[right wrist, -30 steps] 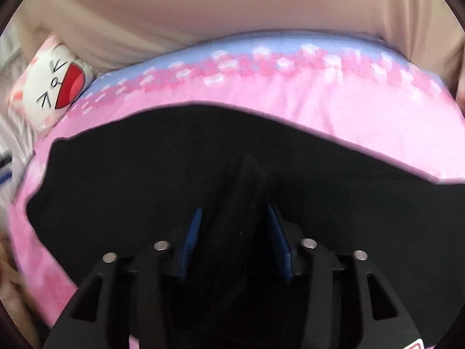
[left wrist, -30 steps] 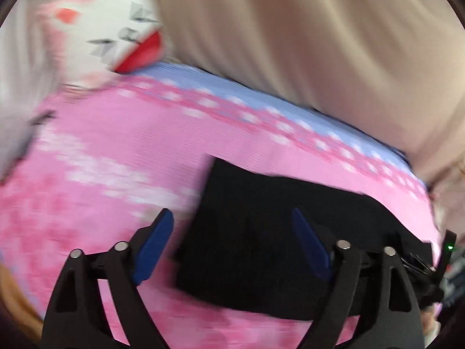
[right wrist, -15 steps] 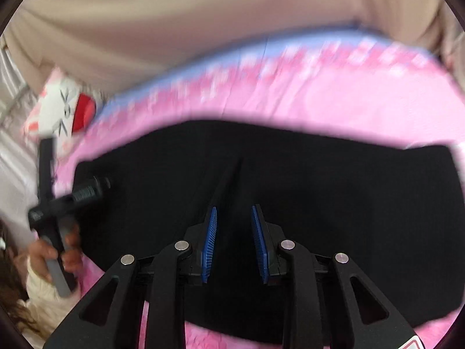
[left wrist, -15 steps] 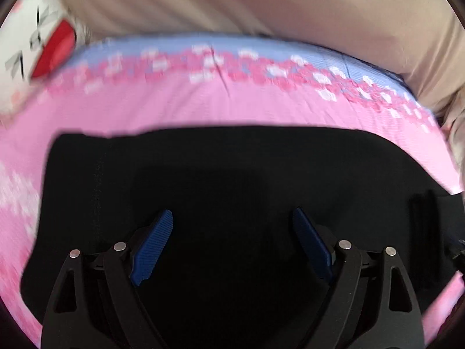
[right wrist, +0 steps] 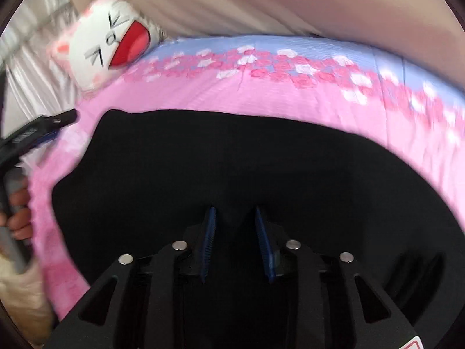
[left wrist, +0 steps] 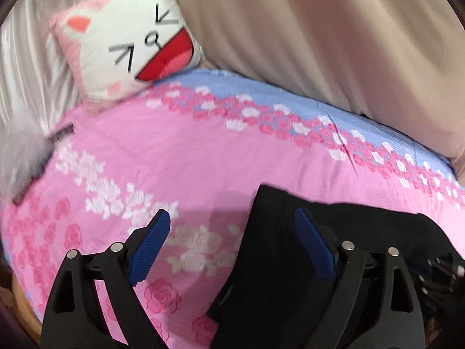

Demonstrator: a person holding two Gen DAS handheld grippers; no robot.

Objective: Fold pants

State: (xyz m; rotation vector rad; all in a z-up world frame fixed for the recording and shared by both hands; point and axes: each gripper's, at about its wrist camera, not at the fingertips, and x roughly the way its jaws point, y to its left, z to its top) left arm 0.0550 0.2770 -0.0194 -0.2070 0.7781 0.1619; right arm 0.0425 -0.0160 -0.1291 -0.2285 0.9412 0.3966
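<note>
Left wrist view: left hand-held gripper [left wrist: 229, 244] spread wide, blue pads [left wrist: 149, 245] far apart and gripping nothing, left pad over bare bedspread, right pad over the near-left corner of the black pants [left wrist: 290, 261]. Pants lying flat at the lower right on a bed [left wrist: 180, 157] covered in pink cloth printed with white and darker pink roses, ending in a lavender-blue band along the far edge. Cat-face cushion [left wrist: 128, 43], white with pink border and a wide red mouth, propped at the far left corner of the bed. Beige curtain folds [left wrist: 334, 35] filling the top and right behind the bed; pale satiny fabric [left wrist: 26, 67] at the far left. Blurred grey furry object with a dark strip at the left edge, too smeared to name. Right wrist view: right hand-held gripper [right wrist: 235, 242] narrowed to a slim gap, blue pads [right wrist: 209, 241] low over the middle of the pants [right wrist: 232, 157]; black on black, so cannot tell whether any fabric is pinched between them. Pants spread broadly across the pink bed [right wrist: 203, 93], left edge near the bed's side. Cat-face cushion [right wrist: 107, 37] at upper left, curtain [right wrist: 261, 0] above. Left hand-held gripper [right wrist: 43, 128] at the left edge, clear of the pants.
</note>
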